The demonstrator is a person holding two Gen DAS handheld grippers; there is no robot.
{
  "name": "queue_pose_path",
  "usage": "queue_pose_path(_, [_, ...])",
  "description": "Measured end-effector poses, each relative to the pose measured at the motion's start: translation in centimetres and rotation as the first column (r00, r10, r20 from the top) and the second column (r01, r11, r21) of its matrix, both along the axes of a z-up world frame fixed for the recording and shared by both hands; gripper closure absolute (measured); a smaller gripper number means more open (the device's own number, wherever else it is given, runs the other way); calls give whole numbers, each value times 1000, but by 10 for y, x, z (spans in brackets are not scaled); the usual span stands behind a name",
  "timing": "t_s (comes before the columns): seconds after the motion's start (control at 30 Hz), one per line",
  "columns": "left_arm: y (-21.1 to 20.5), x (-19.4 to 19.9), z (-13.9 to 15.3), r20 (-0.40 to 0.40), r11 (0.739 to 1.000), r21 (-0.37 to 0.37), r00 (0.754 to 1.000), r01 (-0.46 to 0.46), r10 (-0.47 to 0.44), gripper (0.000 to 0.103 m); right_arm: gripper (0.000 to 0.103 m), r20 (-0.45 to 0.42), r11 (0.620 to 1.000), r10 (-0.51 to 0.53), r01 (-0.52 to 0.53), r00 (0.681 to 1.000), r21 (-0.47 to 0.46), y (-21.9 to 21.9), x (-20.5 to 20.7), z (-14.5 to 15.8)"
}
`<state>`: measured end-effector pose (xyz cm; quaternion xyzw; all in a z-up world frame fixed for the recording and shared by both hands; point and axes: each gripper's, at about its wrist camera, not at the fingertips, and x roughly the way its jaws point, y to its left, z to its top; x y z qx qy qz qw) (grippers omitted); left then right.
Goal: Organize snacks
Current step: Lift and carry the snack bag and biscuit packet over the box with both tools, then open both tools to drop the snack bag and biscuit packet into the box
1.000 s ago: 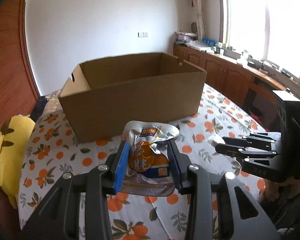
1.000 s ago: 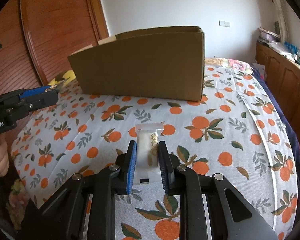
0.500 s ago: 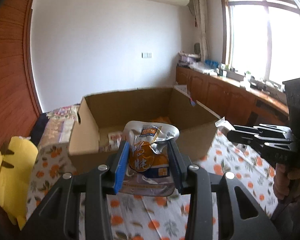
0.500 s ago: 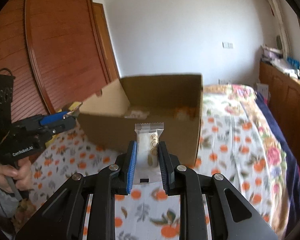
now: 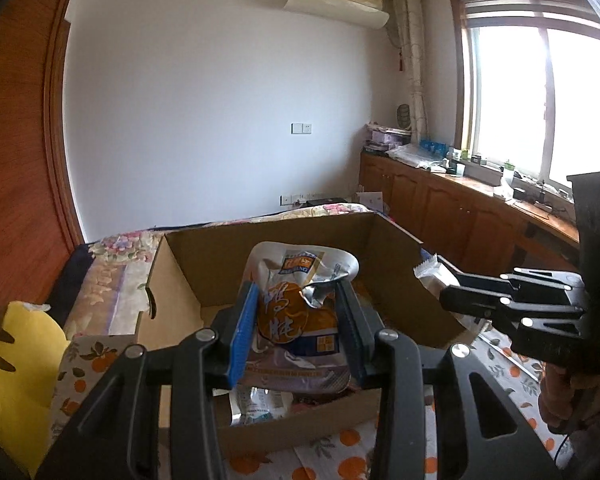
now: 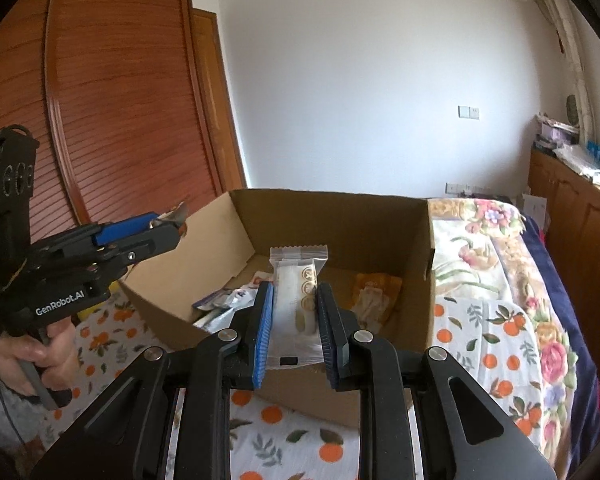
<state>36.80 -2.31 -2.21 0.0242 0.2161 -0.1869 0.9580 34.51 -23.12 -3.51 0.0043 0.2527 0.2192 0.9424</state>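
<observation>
On the far left of the left wrist view a yellow cushion lies at the edge of the bed, beside the cardboard box. The left gripper is closed on a silver and orange snack pouch and holds it above the open top of the box, inside the line of the near wall. The pouch stands upright between the blue pads. The space above the box is free up to the white wall. To the right, the right gripper holds a small white packet just over the right wall of the box.

The right wrist view shows what the other view hides. At its left, the left gripper hangs over the left rim of the box, with a hand under it. In the middle, the right gripper is clamped narrowly on the packet, over the near wall. On the box floor lie silver packs at the left and an orange pack at the right; the middle of the floor is bare. To the right of the box is the orange-print cloth, then a flowered blanket.
</observation>
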Motion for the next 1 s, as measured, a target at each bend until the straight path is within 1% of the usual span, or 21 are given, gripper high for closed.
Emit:
queue_pose_path(0.13, [0,12,-11,-33,1000,13,999,-6,6,65,83,-22,1000,-8,7,1000,-28,4,10,-12])
queue_pose_path(0.4, [-9,15,-26,-75,1000,28,997,-13,16,64,83,-53,998,-34,32,998,-48,5,17,-25])
queue_pose_path(0.83, [-12,23,-40,-120,999,35,993,-21,25,63,82,-48,996,-40,36,998,-80,9,16,-26])
queue_pose_path(0.93, [-10,23,-42,-122,999,33,992,-19,23,62,81,-46,996,-40,36,998,-77,9,16,-26])
queue_pose_path(0.97, [-10,23,-42,-124,999,35,992,-23,27,57,81,-46,997,-39,35,998,-76,10,16,-26])
queue_pose_path(1.0, [-10,23,-41,-125,999,35,992,-27,31,56,80,-45,997,-38,35,998,-75,10,16,-26])
